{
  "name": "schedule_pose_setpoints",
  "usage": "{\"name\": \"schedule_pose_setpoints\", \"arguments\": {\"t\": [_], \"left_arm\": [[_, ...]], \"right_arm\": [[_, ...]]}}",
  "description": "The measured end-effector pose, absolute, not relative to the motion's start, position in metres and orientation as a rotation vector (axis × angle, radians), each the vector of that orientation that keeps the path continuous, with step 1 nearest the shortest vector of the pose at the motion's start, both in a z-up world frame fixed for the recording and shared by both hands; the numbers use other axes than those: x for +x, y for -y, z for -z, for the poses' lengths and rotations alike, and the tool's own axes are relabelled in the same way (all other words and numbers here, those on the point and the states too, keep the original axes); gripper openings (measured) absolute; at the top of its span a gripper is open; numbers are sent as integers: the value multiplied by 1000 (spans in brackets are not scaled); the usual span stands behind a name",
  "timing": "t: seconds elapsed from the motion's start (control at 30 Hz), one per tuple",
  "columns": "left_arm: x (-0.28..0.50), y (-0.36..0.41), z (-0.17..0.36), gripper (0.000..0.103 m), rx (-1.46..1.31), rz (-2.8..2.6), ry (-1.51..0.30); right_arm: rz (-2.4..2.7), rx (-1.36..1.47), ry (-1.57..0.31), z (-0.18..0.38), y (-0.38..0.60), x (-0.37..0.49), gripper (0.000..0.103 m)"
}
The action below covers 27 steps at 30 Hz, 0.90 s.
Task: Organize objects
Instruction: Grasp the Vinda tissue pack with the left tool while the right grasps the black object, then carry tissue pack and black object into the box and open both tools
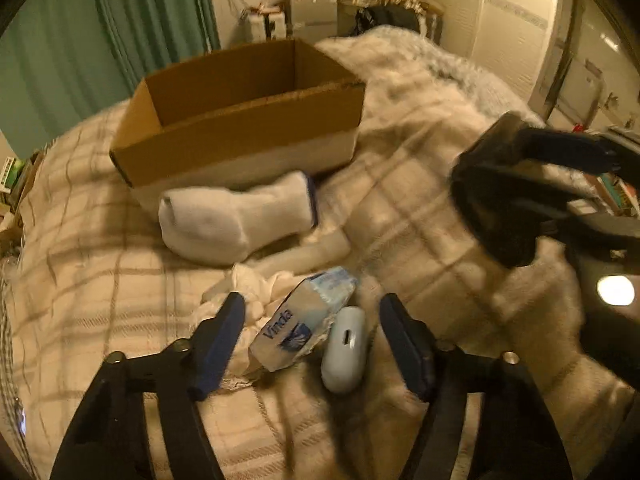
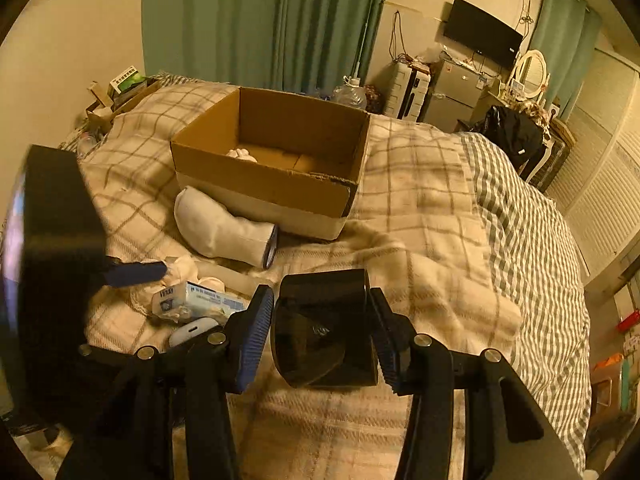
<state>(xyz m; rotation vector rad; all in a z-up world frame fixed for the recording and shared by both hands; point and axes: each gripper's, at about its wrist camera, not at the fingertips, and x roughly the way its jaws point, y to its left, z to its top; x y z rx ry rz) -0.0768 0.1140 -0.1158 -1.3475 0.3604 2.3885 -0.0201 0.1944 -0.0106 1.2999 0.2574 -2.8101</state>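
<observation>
My left gripper (image 1: 312, 304) hangs open low over the bed, pointing down. A Vinda tissue pack (image 1: 300, 320) and a pale blue oval case (image 1: 344, 352) lie side by side between its fingers, with small gaps to both pads. My right gripper (image 2: 320, 294) is shut on a glossy black box-shaped object (image 2: 324, 328), held above the blanket to the right. An open cardboard box (image 2: 260, 184) stands behind, with something white (image 2: 242, 155) inside. A rolled white sock (image 1: 224, 224) lies against the box's front. Crumpled white cloth (image 1: 248, 284) sits beside the tissue pack.
Everything rests on a bed with a plaid blanket (image 2: 420, 208) and a checked cover (image 2: 520, 208) to the right. Green curtains (image 2: 260, 20) hang behind the bed. A small fridge (image 2: 456, 92), a wall TV (image 2: 480, 28) and a round mirror (image 2: 532, 68) stand at the far end.
</observation>
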Motion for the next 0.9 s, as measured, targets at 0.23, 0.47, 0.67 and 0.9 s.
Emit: {"name": "schedule_pose_setpoints", "arguments": {"t": [0.23,0.47,0.67,0.9], "left_arm": [[-75,-105,110,23,-1350,-2384,-310],[-57,-96,82,18,-1264,-2429,-286],[-51,-81,31,18,-1139,-2503,-243],[-67,-59,-26,18,-1017,-2589,-233]], "right_arm": [[2809,1297,-258,10,-196,-18,47],[2820,1276,-268,1,-191,-3,47],[2853,1177,-331,-30,-177,8,47],[2885,1000,-430,-82,-162,1,47]]}}
